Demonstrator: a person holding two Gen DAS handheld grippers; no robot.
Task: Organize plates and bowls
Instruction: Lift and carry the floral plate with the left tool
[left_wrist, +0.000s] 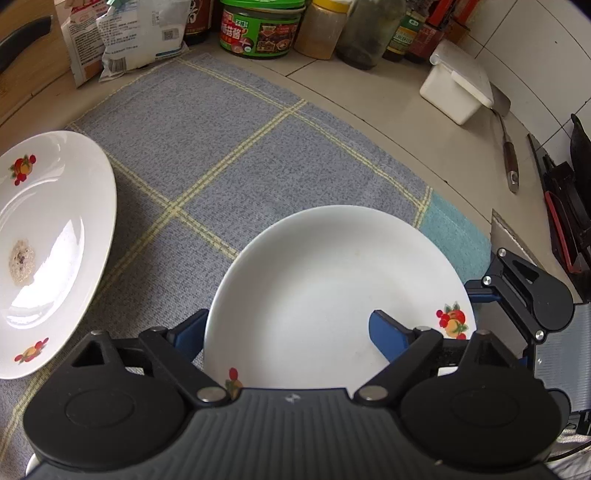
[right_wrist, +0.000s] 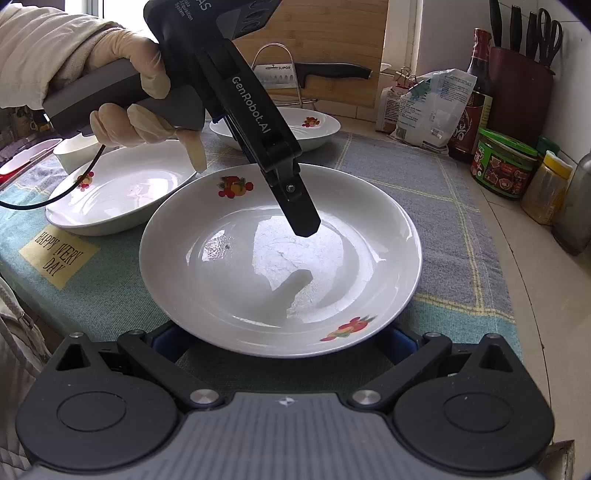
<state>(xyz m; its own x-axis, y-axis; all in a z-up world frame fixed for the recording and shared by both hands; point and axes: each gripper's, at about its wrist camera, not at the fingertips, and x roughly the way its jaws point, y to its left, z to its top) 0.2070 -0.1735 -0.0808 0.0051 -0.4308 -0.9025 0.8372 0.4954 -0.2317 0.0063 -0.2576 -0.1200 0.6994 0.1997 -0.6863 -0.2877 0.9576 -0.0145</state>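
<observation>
The left gripper (left_wrist: 288, 332) is straddling the rim of a white round ceramic plate with fruit decals (left_wrist: 332, 295), fingers wide, one blue pad (left_wrist: 391, 336) lying over its inside; whether they are pressing cannot be told. That plate is sitting near the grey checked cloth's (left_wrist: 221, 147) teal edge. The right gripper's (right_wrist: 280, 343) fingers, under the plate's near rim, are mostly hidden; their state cannot be told.

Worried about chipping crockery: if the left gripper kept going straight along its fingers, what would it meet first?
Most likely the white plate the left gripper straddles; one finger is already over its bowl, very close.
</observation>
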